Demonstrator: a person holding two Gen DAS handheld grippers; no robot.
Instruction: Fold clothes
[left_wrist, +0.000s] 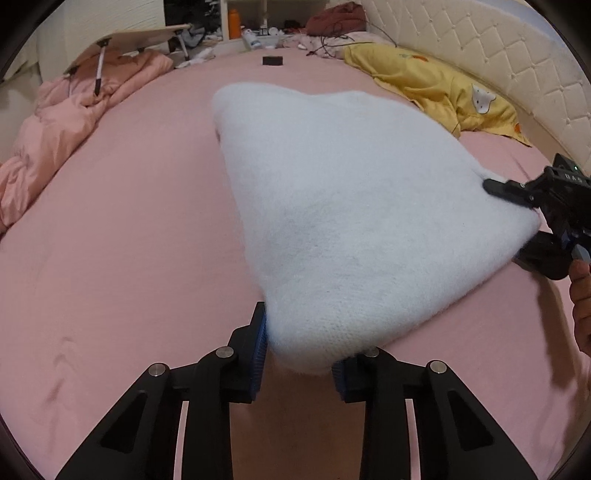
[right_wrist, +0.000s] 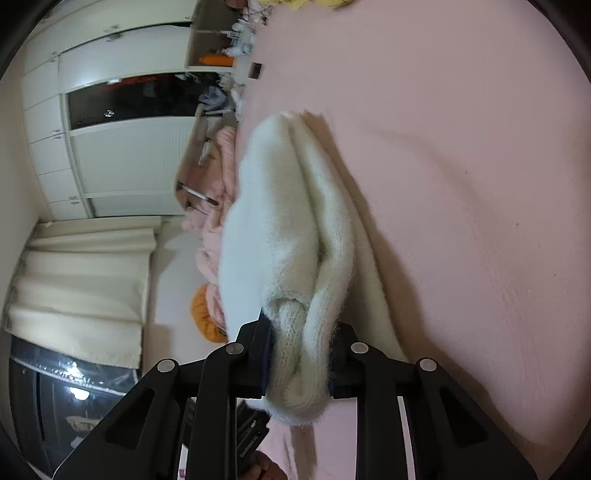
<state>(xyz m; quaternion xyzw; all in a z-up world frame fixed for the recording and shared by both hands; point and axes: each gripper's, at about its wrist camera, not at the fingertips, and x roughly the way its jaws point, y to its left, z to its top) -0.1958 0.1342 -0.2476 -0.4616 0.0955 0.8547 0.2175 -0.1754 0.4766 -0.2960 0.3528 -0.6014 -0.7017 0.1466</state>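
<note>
The left gripper (left_wrist: 299, 354) is clamped on the near edge of a white fuzzy sweater (left_wrist: 351, 206), with the knit bunched between its blue-padded fingers (left_wrist: 258, 350). The right gripper (right_wrist: 299, 354) is likewise clenched on the sweater (right_wrist: 288, 229), its pads pressing a thick roll of the knit; in the left wrist view this gripper (left_wrist: 495, 186) meets the garment's right-hand edge, and part of a hand (left_wrist: 581, 295) shows behind it. The sweater is folded into layers and spread between the two grippers over the middle of a pink bed sheet (left_wrist: 129, 221). Beyond the garment, a crumpled pink duvet (left_wrist: 62, 122) lies at the left edge of the bed and a yellow pillow (left_wrist: 436, 88) lies at the right, against a quilted cream headboard (left_wrist: 498, 62). A small dark rectangular object (left_wrist: 273, 60) rests on the sheet at the far end. Farthest away, an orange bottle (left_wrist: 233, 23) stands on a cluttered shelf.
</note>
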